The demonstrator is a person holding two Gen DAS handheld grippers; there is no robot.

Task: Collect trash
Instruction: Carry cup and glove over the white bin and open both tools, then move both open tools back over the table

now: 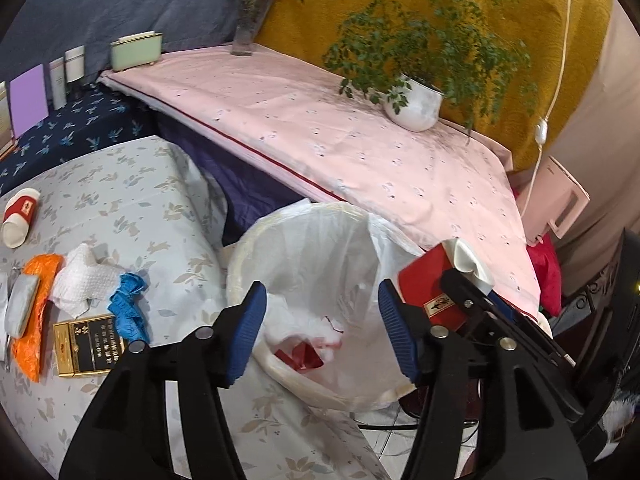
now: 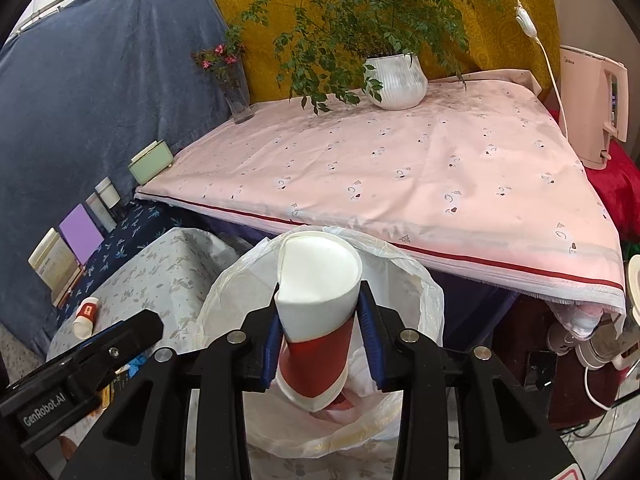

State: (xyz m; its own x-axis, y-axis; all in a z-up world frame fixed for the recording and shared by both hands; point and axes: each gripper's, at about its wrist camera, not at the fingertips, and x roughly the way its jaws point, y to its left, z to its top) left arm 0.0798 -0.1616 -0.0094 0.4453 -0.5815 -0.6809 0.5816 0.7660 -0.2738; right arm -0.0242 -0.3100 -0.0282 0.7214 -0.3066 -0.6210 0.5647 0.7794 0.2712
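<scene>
red-and-white paper cup: crushed, clamped between the blue pads of the right tool, over the bin's mouth
right tool: clenched on the cup
left tool: spread wide, nothing between its pads, above the bin
bin: white liner, red scraps at the bottom
worktop: orange wrapper, white tissue, blue glove, gold-black box, another cup

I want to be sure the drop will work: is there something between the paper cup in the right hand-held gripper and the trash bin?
Nothing visible. The right hand-held gripper holds the squashed paper cup directly above the open lined trash bin. The left hand-held gripper hangs open to the side.
</scene>
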